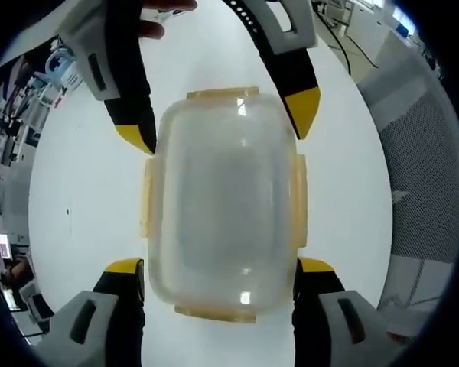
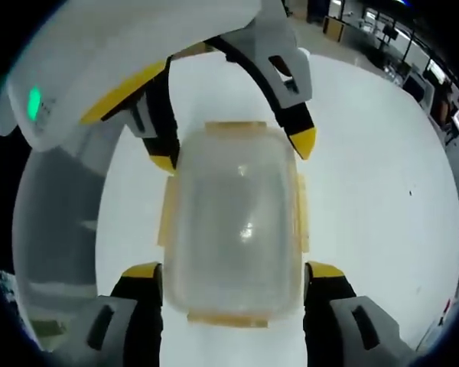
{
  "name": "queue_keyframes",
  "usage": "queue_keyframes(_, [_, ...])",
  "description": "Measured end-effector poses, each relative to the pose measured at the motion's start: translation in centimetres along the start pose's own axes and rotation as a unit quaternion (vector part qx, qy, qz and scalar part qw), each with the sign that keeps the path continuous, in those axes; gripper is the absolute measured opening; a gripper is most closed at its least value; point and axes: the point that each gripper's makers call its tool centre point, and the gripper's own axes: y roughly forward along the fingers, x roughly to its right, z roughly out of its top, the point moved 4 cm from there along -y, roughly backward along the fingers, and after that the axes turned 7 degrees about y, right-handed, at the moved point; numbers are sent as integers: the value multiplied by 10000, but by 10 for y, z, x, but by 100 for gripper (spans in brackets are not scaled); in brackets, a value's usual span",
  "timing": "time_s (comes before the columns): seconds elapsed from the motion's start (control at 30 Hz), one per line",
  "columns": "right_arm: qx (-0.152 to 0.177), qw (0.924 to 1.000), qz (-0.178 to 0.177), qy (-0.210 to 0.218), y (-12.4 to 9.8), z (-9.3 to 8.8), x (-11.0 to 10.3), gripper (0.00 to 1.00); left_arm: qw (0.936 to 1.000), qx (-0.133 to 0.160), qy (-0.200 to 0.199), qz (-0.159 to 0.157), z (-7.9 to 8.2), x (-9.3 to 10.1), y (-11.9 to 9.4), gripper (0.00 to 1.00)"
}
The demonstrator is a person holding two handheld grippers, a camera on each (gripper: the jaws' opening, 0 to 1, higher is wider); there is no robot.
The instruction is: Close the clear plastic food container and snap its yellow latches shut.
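Left gripper view: clear plastic food container (image 1: 223,200) lying on the white tabletop (image 1: 76,191), lid on, yellow latches (image 1: 146,197) along all four sides. Left hand-held gripper (image 1: 219,275) at the bottom, jaws apart, one yellow tip on each side of the container's near end, just beside its corners. Right hand-held gripper (image 1: 226,122) entering from the top, jaws also apart, tips at the far corners; left tip seems touching the lid edge, contact hard to confirm. Fingers of a hand (image 1: 157,17) visible at the top edge.

Right gripper view: same container (image 2: 235,222) in the middle of the tabletop (image 2: 367,191), right hand-held gripper (image 2: 235,275) below with jaws spread on both sides of the near end. Left hand-held gripper (image 2: 233,149) opposite, jaws apart at the far corners. Whether the latches (image 2: 166,220) are snapped down, cannot tell.
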Motion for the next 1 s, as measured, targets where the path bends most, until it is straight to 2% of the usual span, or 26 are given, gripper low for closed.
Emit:
queue_keyframes(0.4, [77, 9998, -148, 49, -11, -2, -2, 73, 10000, 46, -46, 30, -1, 6, -9, 80])
queue_keyframes(0.67, [277, 9987, -334, 278, -21, -3, -2, 73, 9991, 196, -349, 134, -7, 6, -18, 80])
queue_keyframes(0.8, [484, 9969, -371, 490, -26, -2, -3, 71, 9952, 486, -791, 300, -9, 4, -23, 79])
queue_keyframes(0.9, [643, 9949, -453, 625, -28, -3, -2, 71, 9934, 621, -863, 420, -12, 6, -27, 79])
queue_keyframes(1.0, [679, 9937, -572, 684, -27, -6, -5, 72, 9892, 782, -1145, 467, -14, 10, -28, 79])
